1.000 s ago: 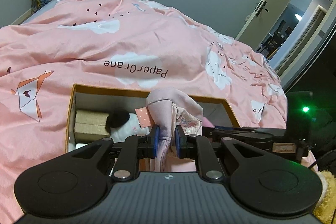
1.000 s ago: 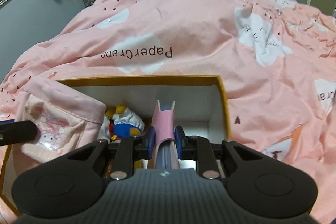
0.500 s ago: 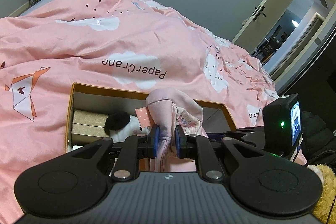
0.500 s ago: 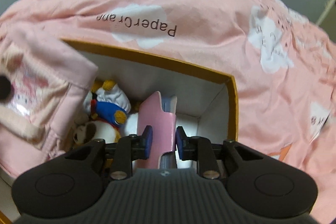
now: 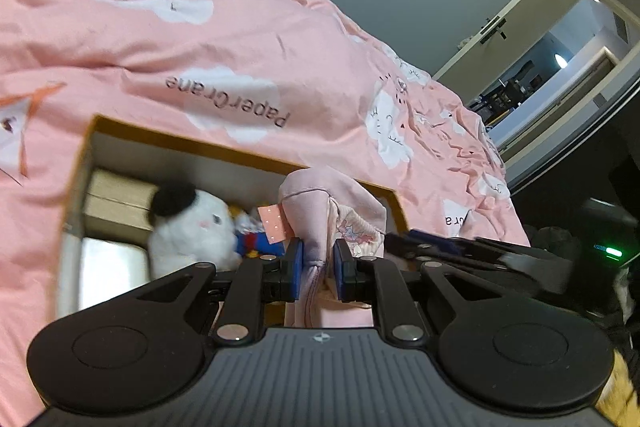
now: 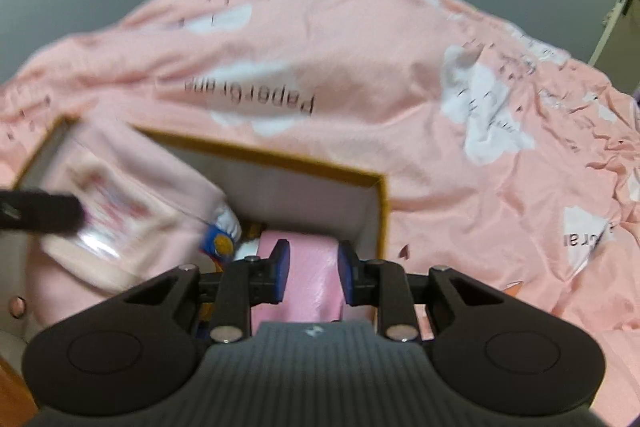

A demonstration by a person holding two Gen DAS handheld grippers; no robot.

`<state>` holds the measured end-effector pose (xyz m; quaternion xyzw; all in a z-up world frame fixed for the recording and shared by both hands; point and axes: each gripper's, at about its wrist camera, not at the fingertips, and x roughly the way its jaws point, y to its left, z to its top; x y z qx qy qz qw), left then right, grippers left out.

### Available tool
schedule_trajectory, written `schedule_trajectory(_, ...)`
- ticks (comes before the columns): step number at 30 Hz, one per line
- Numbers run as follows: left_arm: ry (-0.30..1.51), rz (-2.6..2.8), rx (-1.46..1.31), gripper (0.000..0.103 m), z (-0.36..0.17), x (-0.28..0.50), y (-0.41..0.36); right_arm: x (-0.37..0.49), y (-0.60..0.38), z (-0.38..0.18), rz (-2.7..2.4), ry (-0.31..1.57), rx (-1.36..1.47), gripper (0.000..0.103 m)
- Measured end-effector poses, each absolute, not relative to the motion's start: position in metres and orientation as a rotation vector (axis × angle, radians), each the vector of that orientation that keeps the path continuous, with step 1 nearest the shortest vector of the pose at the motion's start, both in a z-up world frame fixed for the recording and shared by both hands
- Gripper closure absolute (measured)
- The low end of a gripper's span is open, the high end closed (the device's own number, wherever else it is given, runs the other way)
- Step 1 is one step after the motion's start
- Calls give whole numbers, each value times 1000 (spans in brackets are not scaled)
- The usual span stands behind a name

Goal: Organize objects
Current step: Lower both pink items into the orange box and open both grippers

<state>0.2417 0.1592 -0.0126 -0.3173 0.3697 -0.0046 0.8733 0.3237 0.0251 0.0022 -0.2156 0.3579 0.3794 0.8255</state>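
Right gripper (image 6: 313, 273) opening above pink book (image 6: 310, 267).

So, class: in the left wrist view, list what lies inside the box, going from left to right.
Stacked beige boxes → white plush with a black ear → blue and red toy → pink fabric pouch, pinched in the left gripper.

Both wrist views close, angled down, sharing box (image 5: 240, 155) on bedspread (image 6: 360, 47).
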Motion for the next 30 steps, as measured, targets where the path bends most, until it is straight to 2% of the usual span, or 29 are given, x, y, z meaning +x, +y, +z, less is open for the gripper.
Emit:
schedule_trajectory(6, 836, 32, -728, 85, -32, 272, 130, 333, -18, 15, 725, 729, -345, 75)
schedule_trajectory(13, 904, 93, -767, 85, -66, 303, 113, 345, -41, -4, 705, 785, -234, 75)
schedule_trajectory(22, 908, 216, -826, 85, -91, 320, 114, 352, -36, -23, 750, 818, -237, 75)
schedule_trajectory(25, 923, 235, -822, 85, -96, 325, 114, 355, -37, -26, 747, 826, -246, 69)
schedule_trajectory(30, 971, 241, -763, 78, -101, 333, 111, 359, -37, -27, 739, 827, -250, 62)
